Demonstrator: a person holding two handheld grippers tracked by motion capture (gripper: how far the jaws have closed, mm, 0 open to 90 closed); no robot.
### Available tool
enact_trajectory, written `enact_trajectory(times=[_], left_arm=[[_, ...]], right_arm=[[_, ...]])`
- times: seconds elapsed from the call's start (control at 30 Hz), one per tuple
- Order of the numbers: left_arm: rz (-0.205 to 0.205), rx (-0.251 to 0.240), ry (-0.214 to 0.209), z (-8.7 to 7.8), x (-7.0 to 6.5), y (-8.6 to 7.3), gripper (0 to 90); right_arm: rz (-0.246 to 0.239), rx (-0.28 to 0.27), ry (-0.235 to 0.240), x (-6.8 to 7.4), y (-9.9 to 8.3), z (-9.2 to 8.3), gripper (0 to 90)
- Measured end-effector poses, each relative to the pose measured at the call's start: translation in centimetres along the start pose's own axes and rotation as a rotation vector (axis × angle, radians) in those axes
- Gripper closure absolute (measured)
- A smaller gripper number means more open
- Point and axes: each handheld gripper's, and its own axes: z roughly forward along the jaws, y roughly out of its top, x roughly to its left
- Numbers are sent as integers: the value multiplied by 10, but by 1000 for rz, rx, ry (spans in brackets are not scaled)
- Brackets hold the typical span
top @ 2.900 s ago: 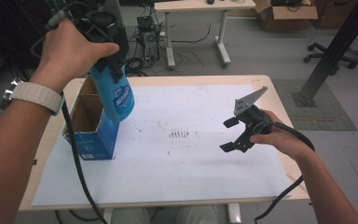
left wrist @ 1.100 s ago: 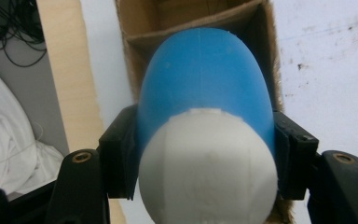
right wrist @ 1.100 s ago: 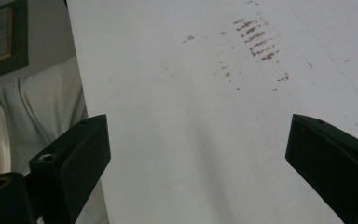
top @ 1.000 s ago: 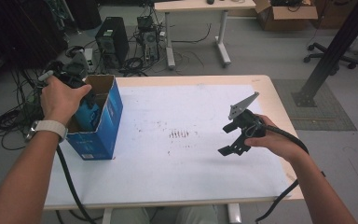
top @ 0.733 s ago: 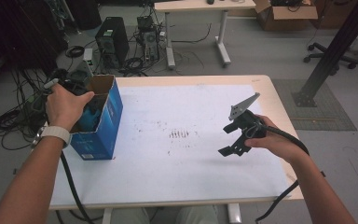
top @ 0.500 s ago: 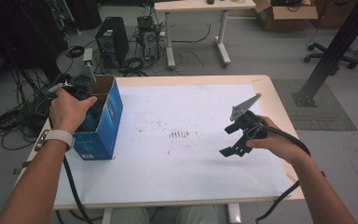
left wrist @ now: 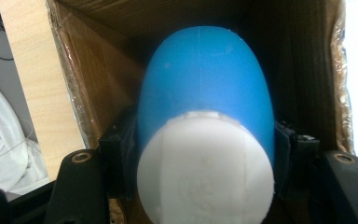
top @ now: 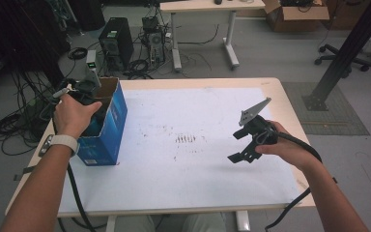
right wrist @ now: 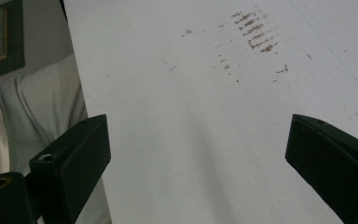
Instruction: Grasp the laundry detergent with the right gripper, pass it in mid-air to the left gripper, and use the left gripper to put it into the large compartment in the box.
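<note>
A blue bottle with a white cap is held clamped between the fingers of the left gripper, gripped just below the cap so that the body hangs ahead of the fingers and can be lowered bottom-first. The bottle is seen inside the open cardboard box, which stands at the left edge of the bench near its far left corner; in the left gripper view the brown inner walls of the box surround the bottle on all sides, and whether its base rests on the box floor cannot be told. The right gripper is held idle above the white sheet toward the right edge of the bench, its fingers spread wide apart with nothing between them, apparently kept clear of the box while the bottle is being placed.
</note>
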Motion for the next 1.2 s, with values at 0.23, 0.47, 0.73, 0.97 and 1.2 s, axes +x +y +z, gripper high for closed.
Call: enact_trajectory(times=[0.23, 0.47, 0.73, 0.97, 1.2], left_arm=[[-17, -22, -31, -1, 6, -1, 354], [-19, -23, -38, -2, 7, -2, 313], [-23, -28, -43, -11, 7, -1, 248], [-25, -59, -59, -30, 11, -2, 242], [-3, -55, -115, -50, 9, -7, 225]], right_arm=[[0, 4, 3, 0, -1, 3, 65], [-2, 5, 4, 1, -1, 3, 66], [-4, 9, 4, 2, -1, 2, 66], [-10, 2, 1, 5, -1, -3, 68], [-10, -4, -7, 8, -2, -7, 69]])
